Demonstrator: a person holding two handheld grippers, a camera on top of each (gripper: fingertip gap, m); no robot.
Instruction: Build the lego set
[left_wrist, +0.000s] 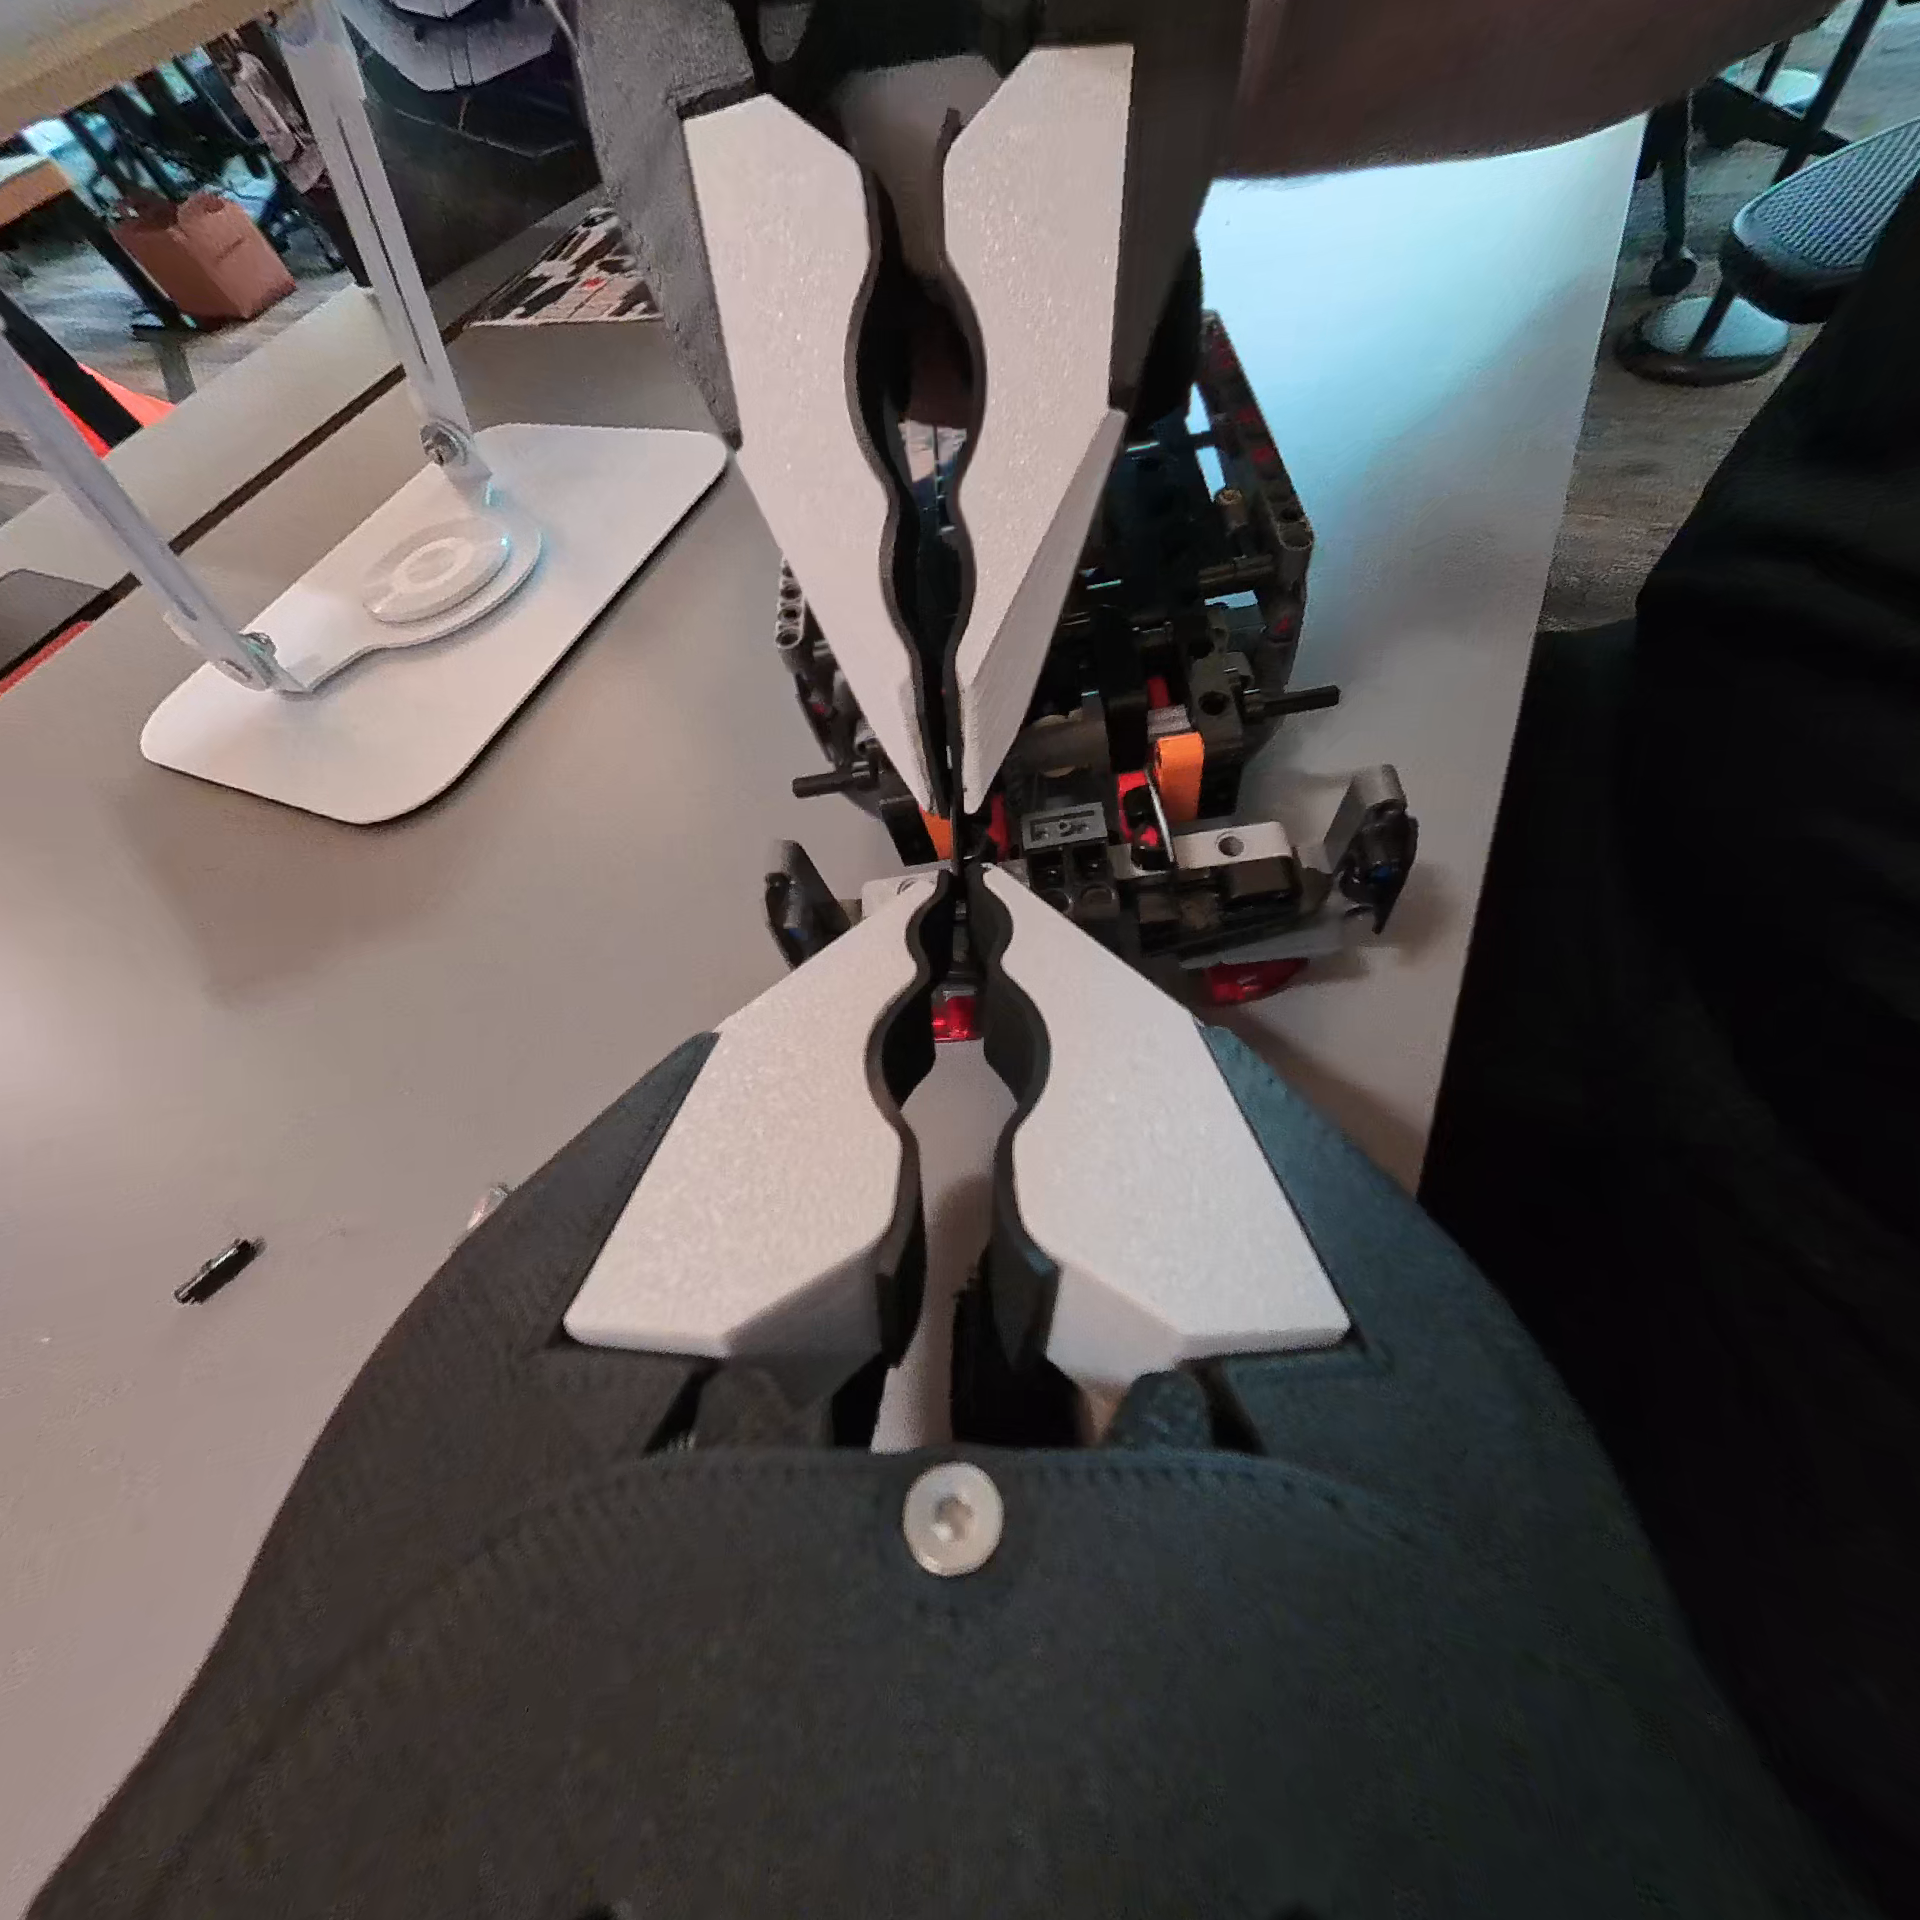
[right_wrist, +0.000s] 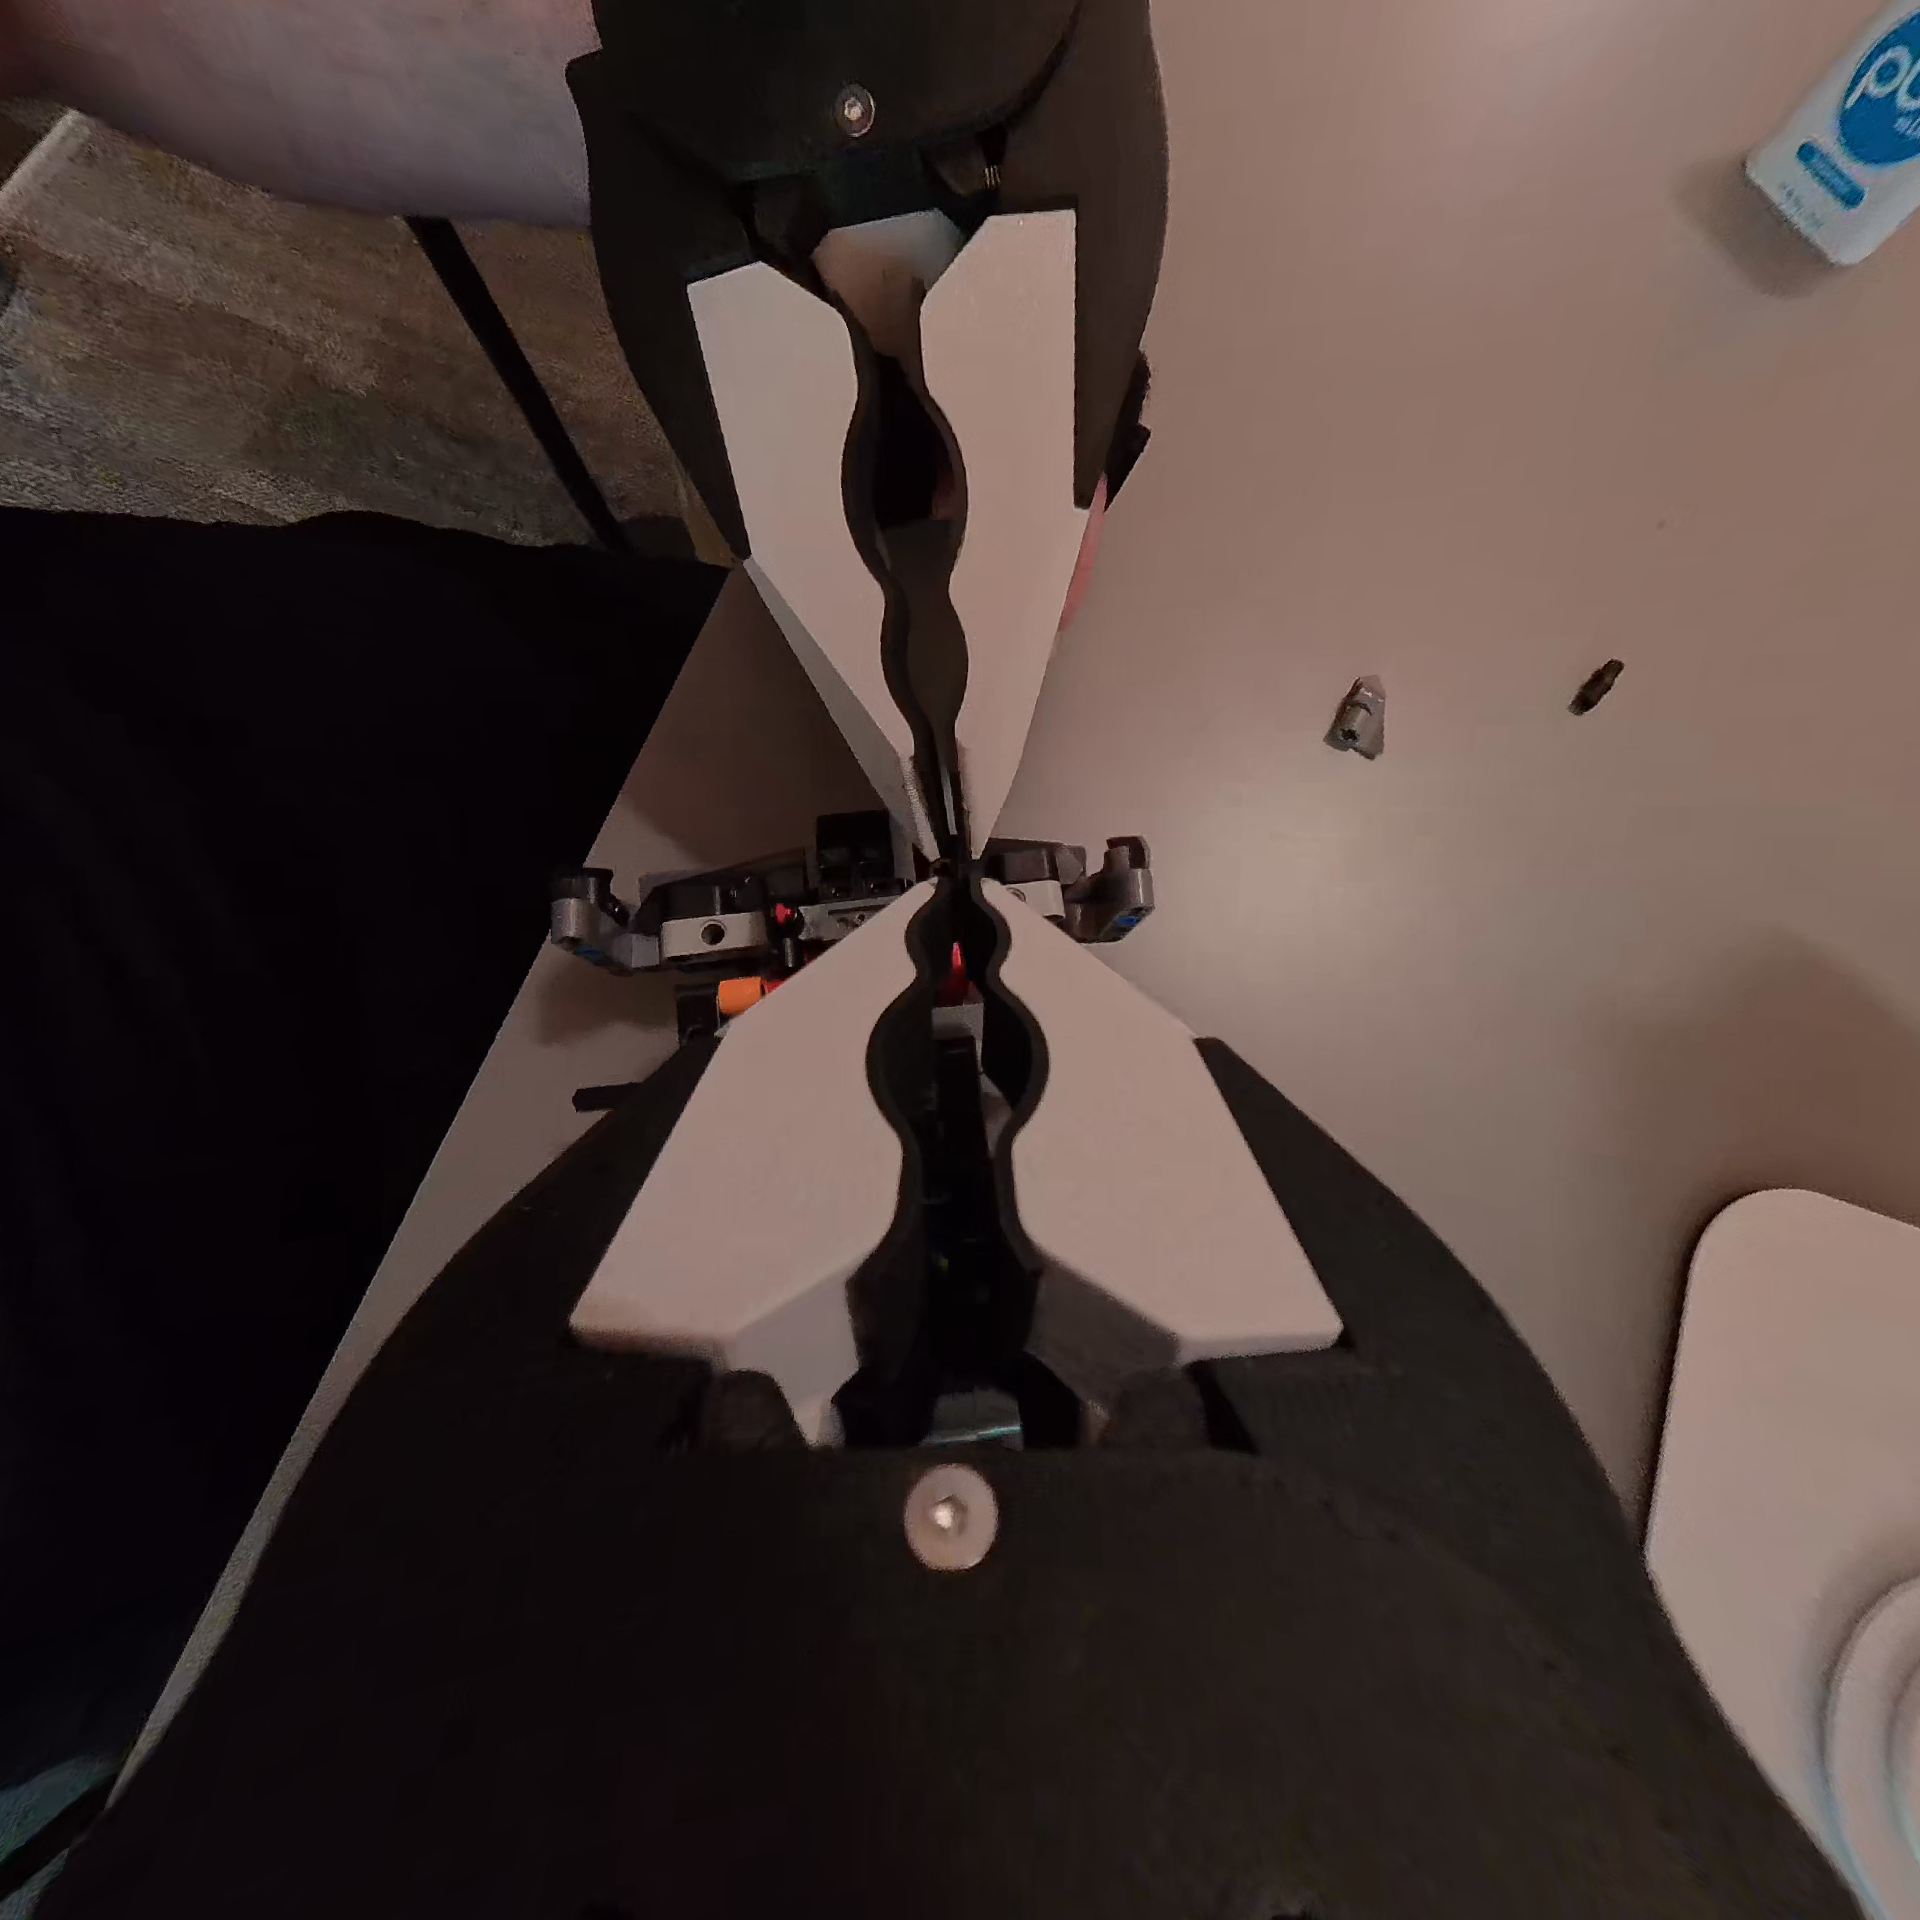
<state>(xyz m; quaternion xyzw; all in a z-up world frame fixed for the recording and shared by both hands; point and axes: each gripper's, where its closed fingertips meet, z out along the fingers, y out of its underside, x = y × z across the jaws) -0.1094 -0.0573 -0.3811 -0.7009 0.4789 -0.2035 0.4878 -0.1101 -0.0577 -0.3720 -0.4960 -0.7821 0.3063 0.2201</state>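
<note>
A dark grey and black lego model (left_wrist: 1174, 727) with orange and red parts stands near the table's right edge; it also shows in the right wrist view (right_wrist: 727, 914). My left gripper (left_wrist: 961, 878) and right gripper (left_wrist: 951, 805) meet tip to tip just above the model's front. Both are shut, each pinching an end of a small black piece (left_wrist: 961, 844). In the right wrist view the right gripper (right_wrist: 951, 885) comes from below and the left gripper (right_wrist: 943, 826) from above, with the small black piece (right_wrist: 943, 862) between them. Most of the piece is hidden by the fingertips.
A loose black pin (left_wrist: 213, 1270) lies on the grey table (left_wrist: 312, 1039), also seen in the right wrist view (right_wrist: 1595, 686) near a small grey part (right_wrist: 1356, 717). A white stand base (left_wrist: 436, 623) sits at the left. A white box with a blue label (right_wrist: 1849, 156) lies farther off. The tips of both grippers are at nearly the same place. Both grippers' tips are roughly 20 cm from the loose black pin (left_wrist: 213, 1270). Look for it in the right wrist view (right_wrist: 1604, 682) too.
</note>
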